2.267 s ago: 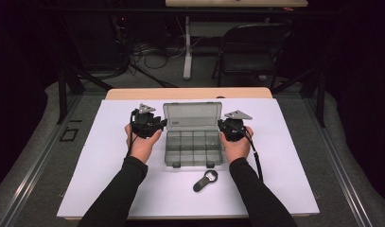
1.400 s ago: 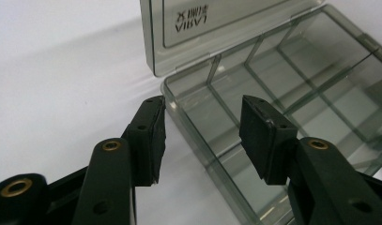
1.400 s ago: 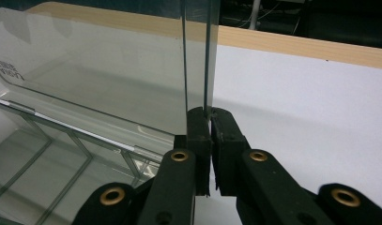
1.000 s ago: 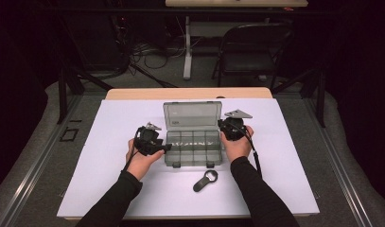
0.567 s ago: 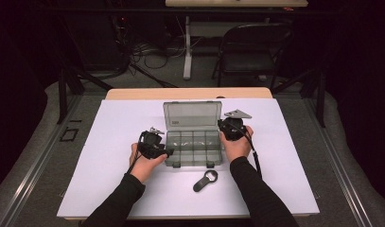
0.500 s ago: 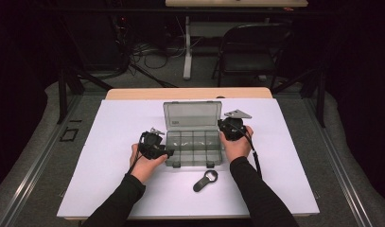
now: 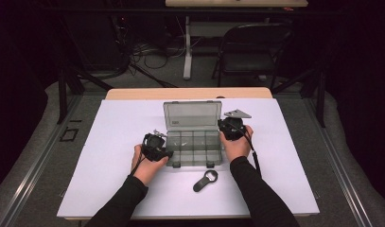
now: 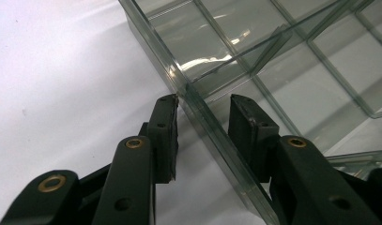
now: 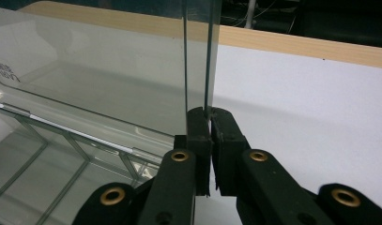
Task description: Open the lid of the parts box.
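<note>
Near edge of frame, high view: black bottle opener (image 7: pixel 205 180) lies flat on the white tabletop (image 7: pixel 109 142), just below the clear compartment box (image 7: pixel 194 147) at centre frame, apart from it.

Left gripper (image 7: pixel 157 147) at the box's lower left corner. Left gripper view: jaws straddle the side wall of the box (image 8: pixel 212 126) and have just been closing in; a gap is visible on each side of the wall, so no grip yet, though the outer pad looks close to contact.

Right gripper (image 7: pixel 231 128) at centre-right. Right gripper view: jaws clamped tight on the thin edge of the raised lid (image 9: pixel 198 61), which stands near upright.

Farther back: the lid (image 7: pixel 192 114) rises at the box's far side.

Handling judgement: thin, rigid clear plastic, light, empty as far as visible, so it would slide easily on the smooth tabletop. Walls are slick and could crack under hard pinching. Best hold is a side wall near a corner, where dividers stiffen it.
</note>
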